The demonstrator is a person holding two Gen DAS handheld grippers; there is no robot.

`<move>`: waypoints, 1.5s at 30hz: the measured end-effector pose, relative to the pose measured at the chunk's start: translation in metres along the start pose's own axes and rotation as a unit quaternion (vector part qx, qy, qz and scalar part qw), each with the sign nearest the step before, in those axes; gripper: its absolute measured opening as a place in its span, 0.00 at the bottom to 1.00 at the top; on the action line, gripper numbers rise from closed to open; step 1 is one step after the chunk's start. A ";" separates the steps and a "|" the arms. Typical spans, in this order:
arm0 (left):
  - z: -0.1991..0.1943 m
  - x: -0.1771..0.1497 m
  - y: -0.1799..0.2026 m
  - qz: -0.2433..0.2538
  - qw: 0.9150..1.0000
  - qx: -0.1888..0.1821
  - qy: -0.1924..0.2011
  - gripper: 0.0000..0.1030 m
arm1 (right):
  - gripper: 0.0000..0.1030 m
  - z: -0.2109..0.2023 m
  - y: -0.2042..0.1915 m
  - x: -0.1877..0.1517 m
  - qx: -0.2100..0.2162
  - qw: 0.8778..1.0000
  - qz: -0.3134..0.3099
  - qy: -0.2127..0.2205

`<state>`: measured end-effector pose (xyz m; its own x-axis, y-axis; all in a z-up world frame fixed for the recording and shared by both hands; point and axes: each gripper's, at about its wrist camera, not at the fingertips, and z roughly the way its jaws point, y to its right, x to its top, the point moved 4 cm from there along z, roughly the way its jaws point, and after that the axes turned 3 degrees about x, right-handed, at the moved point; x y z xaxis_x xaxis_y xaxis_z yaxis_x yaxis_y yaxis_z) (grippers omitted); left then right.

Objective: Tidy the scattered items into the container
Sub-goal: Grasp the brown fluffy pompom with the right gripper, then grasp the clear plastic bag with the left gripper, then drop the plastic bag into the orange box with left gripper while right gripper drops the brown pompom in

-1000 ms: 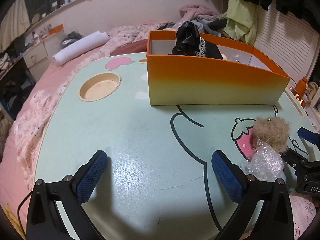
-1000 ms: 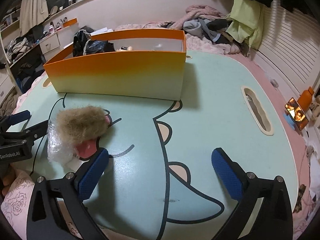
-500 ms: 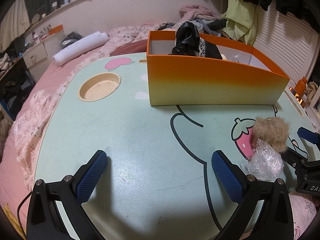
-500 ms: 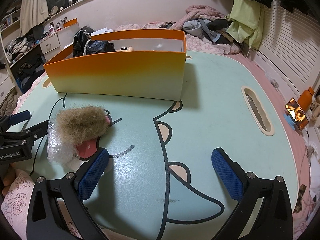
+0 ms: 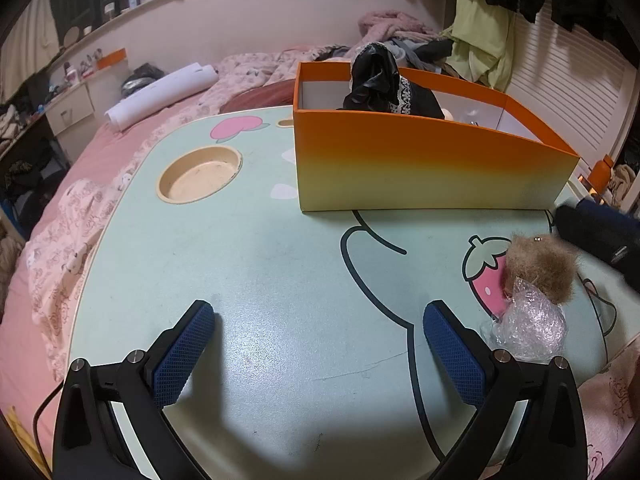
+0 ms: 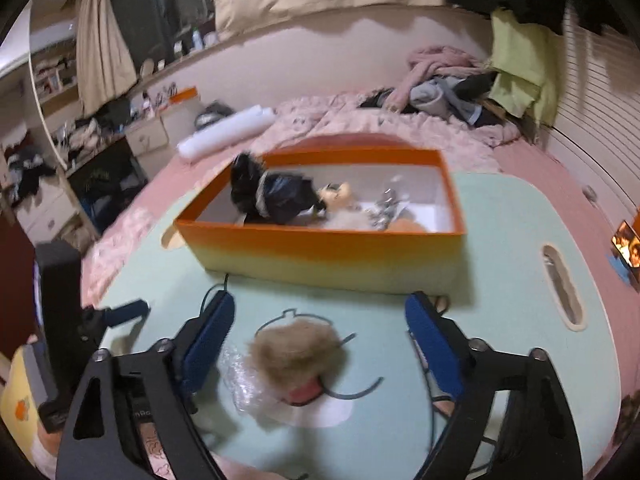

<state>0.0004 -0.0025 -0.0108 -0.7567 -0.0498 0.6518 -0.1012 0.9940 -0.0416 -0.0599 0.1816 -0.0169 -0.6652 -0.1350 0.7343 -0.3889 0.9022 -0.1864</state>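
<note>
A tan fur ball (image 5: pixel 540 266) lies on the mint table at the right, with crumpled clear plastic (image 5: pixel 528 330) against its near side. Both show in the right wrist view, the fur ball (image 6: pixel 294 354) and the plastic (image 6: pixel 240 384) between the open fingers of my right gripper (image 6: pixel 320 344), which hovers above them. My left gripper (image 5: pixel 320 346) is open and empty, low over the table's front. The orange box (image 5: pixel 420 160) stands at the back; in the right wrist view the box (image 6: pixel 320 244) holds a black lace garment (image 6: pixel 272 196) and small items.
A round cup recess (image 5: pixel 200 174) is sunk in the table at the left, an oval slot (image 6: pixel 562 290) at the right. Pink bedding (image 5: pixel 60 220) surrounds the table. A phone (image 6: pixel 626 242) glows at the far right. My left gripper also shows in the right wrist view (image 6: pixel 120 314).
My right gripper has lifted and swung left, so it now stands over the fur ball and plastic and looks down into the box. The left gripper has not moved.
</note>
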 end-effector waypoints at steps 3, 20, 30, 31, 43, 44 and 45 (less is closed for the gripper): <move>0.000 0.000 0.000 0.000 1.000 0.000 0.000 1.00 | 0.56 0.017 0.004 -0.011 0.005 0.999 0.008 -0.041; -0.055 0.017 0.008 0.010 0.993 -0.052 0.109 1.00 | 0.39 -0.039 0.066 -0.036 -0.005 0.986 0.155 0.054; -0.038 0.003 0.097 0.181 0.971 -0.153 0.025 0.62 | 0.39 -0.061 0.087 -0.038 -0.068 0.972 0.207 0.089; -0.025 -0.001 0.101 0.188 0.972 -0.143 0.003 0.46 | 0.39 -0.063 0.089 -0.038 -0.068 0.971 0.211 0.093; 0.012 0.019 0.090 0.111 0.981 -0.152 0.040 0.29 | 0.40 -0.045 0.076 -0.034 -0.049 0.982 0.177 0.048; 0.013 0.023 0.088 0.105 0.982 -0.149 0.046 0.29 | 0.40 -0.044 0.074 -0.033 -0.048 0.983 0.173 0.045; 0.009 0.027 0.086 0.102 0.982 -0.148 0.050 0.29 | 0.40 -0.043 0.072 -0.032 -0.047 0.984 0.166 0.041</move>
<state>-0.0352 0.0810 -0.0037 -0.6726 0.1486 0.7249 0.2500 0.9677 0.0336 -0.0394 0.2681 -0.0259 -0.6903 0.2034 0.6943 -0.0961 0.9254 -0.3667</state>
